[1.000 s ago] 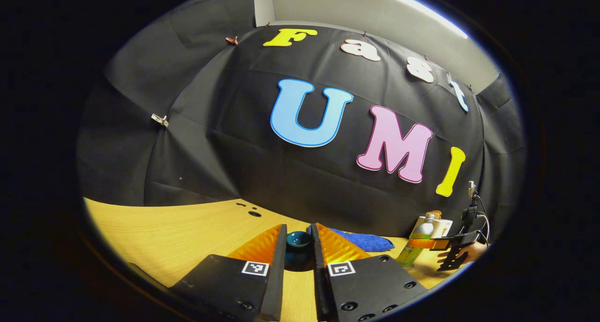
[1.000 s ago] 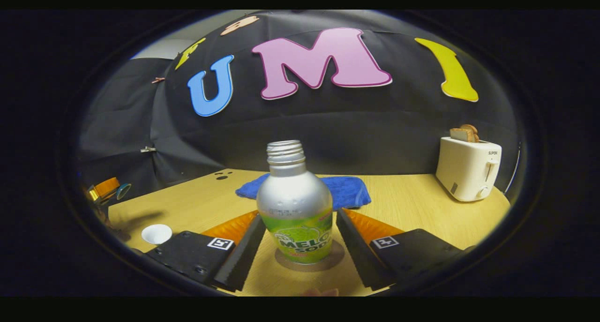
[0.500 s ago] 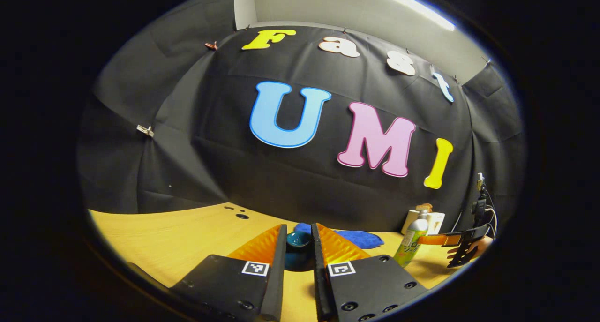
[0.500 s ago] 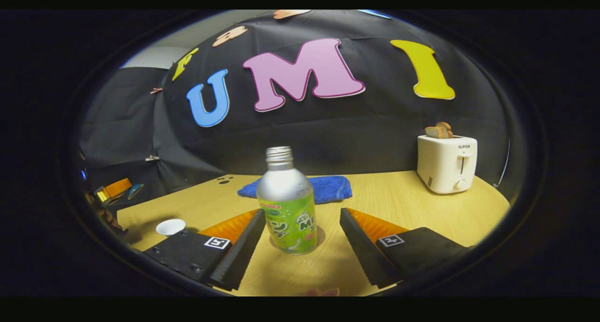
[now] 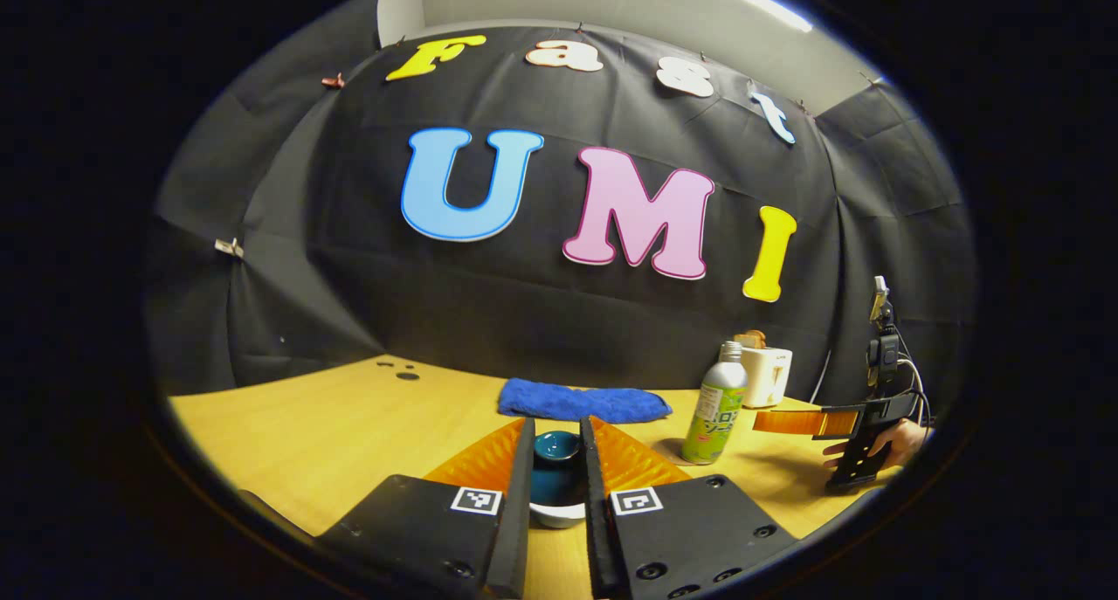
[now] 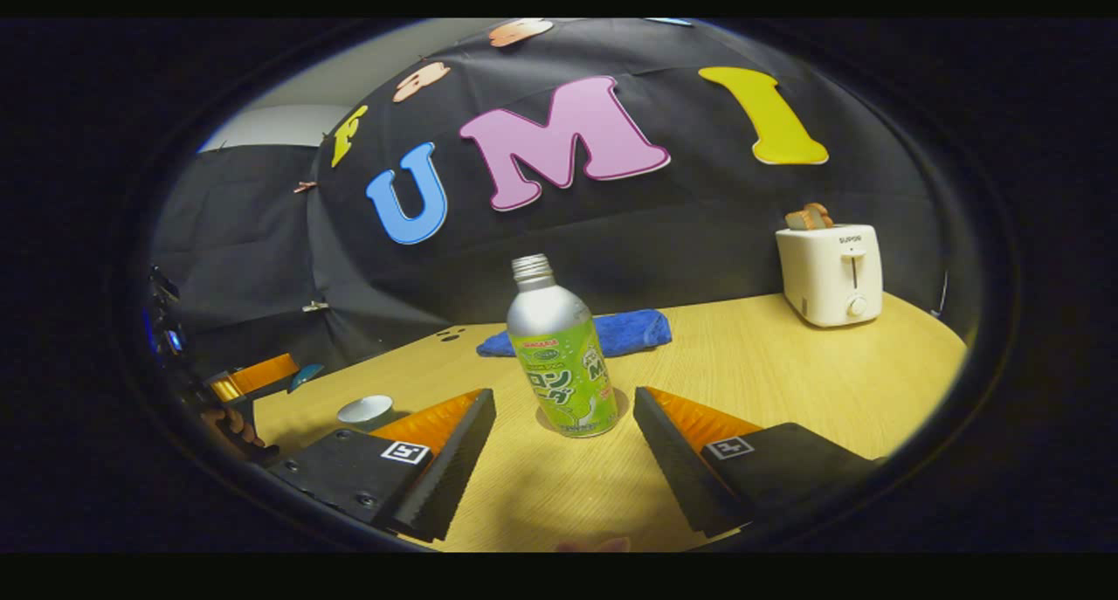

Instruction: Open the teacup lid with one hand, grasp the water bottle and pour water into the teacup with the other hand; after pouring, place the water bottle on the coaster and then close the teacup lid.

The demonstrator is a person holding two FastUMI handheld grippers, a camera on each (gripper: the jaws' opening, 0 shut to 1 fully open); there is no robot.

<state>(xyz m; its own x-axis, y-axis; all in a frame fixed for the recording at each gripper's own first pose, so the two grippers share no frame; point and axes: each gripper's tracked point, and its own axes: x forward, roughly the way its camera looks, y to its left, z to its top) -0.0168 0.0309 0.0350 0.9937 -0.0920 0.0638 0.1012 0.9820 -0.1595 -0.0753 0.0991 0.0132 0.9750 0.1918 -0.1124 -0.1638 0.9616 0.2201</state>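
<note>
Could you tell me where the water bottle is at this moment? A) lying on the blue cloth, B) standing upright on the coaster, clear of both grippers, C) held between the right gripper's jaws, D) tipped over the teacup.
B: the water bottle stands upright on the coaster, and the right gripper has its jaws spread wide, touching neither side of it.
</note>
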